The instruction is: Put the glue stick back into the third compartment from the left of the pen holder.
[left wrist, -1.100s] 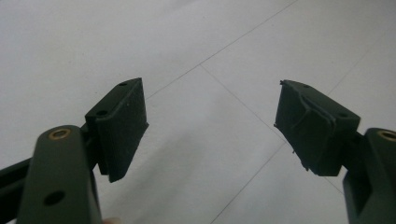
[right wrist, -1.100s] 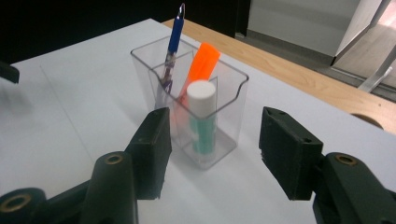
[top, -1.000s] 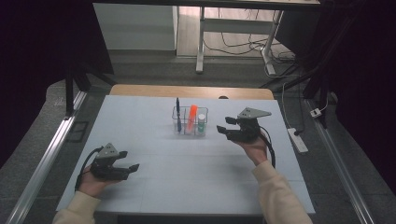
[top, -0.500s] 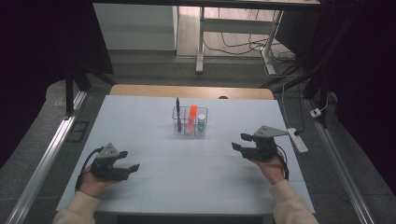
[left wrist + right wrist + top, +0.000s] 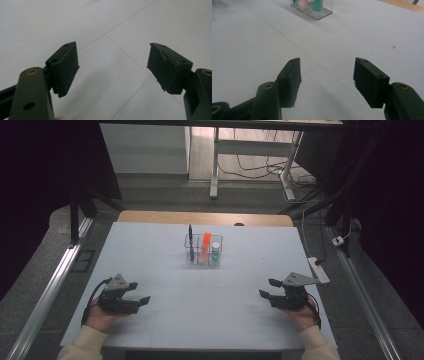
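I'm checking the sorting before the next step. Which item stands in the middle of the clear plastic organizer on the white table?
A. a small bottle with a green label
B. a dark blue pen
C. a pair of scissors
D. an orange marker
D: in the high view the orange marker stands in the clear plastic organizer between the dark blue pen and the small green-labelled bottle.

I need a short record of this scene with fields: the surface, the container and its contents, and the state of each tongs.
surface: white table
container: clear organizer, far middle of the table
contents: dark pen, orange marker, green-capped bottle, all upright
left tongs: open, nothing between the jaws, near left of the table
right tongs: jaws have just been opening, nothing between them, near right of the table
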The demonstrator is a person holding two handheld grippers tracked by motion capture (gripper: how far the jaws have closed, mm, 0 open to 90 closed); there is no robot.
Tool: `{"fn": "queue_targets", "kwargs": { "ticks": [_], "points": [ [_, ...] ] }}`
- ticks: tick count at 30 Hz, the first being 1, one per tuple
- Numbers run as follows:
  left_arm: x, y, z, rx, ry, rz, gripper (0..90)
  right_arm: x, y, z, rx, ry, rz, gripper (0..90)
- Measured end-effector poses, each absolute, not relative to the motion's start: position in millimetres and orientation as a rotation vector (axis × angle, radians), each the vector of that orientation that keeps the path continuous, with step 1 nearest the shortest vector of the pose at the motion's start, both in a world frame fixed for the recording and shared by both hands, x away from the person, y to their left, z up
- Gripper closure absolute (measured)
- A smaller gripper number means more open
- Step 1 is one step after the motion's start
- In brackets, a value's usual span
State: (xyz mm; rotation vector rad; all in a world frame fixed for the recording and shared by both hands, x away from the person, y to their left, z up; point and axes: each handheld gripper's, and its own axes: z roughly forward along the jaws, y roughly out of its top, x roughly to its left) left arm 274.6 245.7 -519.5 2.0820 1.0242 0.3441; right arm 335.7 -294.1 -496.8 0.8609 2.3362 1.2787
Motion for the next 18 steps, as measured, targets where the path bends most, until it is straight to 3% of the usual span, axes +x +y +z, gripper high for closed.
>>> {"fn": "queue_targets", "kwargs": {
  "ticks": [18],
  "points": [
    [274.4, 247.1, -519.1, 2.071, 1.029, 0.343, 24.5, 336.6, -290.5, -499.9, 0.830, 2.358, 1.232, 38.7]
  ]
}}
